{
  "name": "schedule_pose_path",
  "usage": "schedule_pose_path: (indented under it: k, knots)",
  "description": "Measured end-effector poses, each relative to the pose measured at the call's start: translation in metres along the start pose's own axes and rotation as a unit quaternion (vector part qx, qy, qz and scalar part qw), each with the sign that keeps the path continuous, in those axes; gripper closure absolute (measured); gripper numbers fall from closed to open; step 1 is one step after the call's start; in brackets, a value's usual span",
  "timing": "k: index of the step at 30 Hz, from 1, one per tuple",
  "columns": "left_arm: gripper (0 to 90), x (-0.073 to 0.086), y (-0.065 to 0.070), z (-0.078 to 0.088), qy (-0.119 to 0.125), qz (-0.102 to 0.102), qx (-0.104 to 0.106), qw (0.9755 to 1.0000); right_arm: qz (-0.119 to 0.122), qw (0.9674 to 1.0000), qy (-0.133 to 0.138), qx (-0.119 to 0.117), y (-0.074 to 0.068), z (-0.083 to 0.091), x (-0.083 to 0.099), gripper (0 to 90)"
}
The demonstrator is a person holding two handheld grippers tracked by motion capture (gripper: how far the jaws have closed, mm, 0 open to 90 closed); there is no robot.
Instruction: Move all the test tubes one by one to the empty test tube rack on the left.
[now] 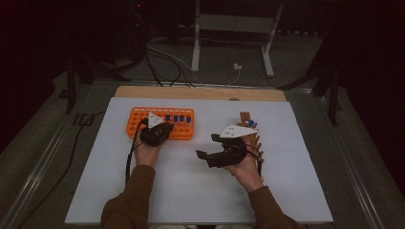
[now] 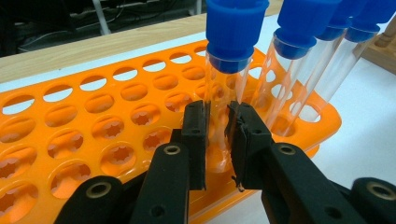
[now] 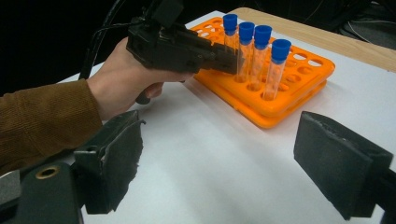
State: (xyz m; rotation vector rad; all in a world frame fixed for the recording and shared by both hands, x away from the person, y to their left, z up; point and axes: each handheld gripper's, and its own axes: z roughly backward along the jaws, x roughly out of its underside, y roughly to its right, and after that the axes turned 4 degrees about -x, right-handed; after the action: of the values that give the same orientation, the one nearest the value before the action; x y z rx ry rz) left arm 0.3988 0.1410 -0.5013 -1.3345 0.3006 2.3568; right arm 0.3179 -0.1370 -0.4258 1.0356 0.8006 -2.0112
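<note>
A person's left claw [image 2: 218, 140] clamps a blue-capped test tube [image 2: 229, 70] standing upright in the orange rack [image 2: 93, 135], leftmost in a row of four tubes. The right claw [image 3: 217, 163] hovers wide open and empty over the white tabletop [image 3: 224, 154], near the rack.

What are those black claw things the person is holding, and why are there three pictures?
They are hand-held grippers with two black jaws. One picture looks down from above the table; the other two come from small cameras riding on each gripper. On the white table sits an orange rack full of holes, with four clear tubes with blue caps standing in it. The left gripper has its jaws shut on one tube. The right gripper waits open above the table, holding nothing. A brown wooden stand lies beside the right hand.
</note>
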Motion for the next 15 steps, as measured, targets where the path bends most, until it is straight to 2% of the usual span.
schedule_pose_path:
  k: [6, 11, 13, 15]
  knots:
    - [76.8, -0.0001, -0.0008, 0.0002, -0.001, 0.009, 0.003, 1.0000, 0.001, 1.0000, 0.000, 0.000, -0.0002, -0.0007, -0.0001, 15.1]
    - [64.4, 0.0000, -0.0037, 0.0020, -0.003, 0.019, -0.003, 0.9998, 0.000, 1.0000, 0.000, 0.000, 0.0003, -0.0001, 0.0002, 15.1]
    - [60.9, 0.0005, -0.0043, 0.0048, -0.001, 0.017, -0.003, 0.9998, 0.000, 1.0000, 0.000, 0.000, 0.0008, 0.0003, 0.0004, 15.0]
    - [55.3, 0.0011, -0.0058, 0.0080, 0.003, 0.024, 0.000, 0.9997, -0.002, 1.0000, 0.002, 0.000, 0.0015, 0.0005, 0.0007, 15.0]
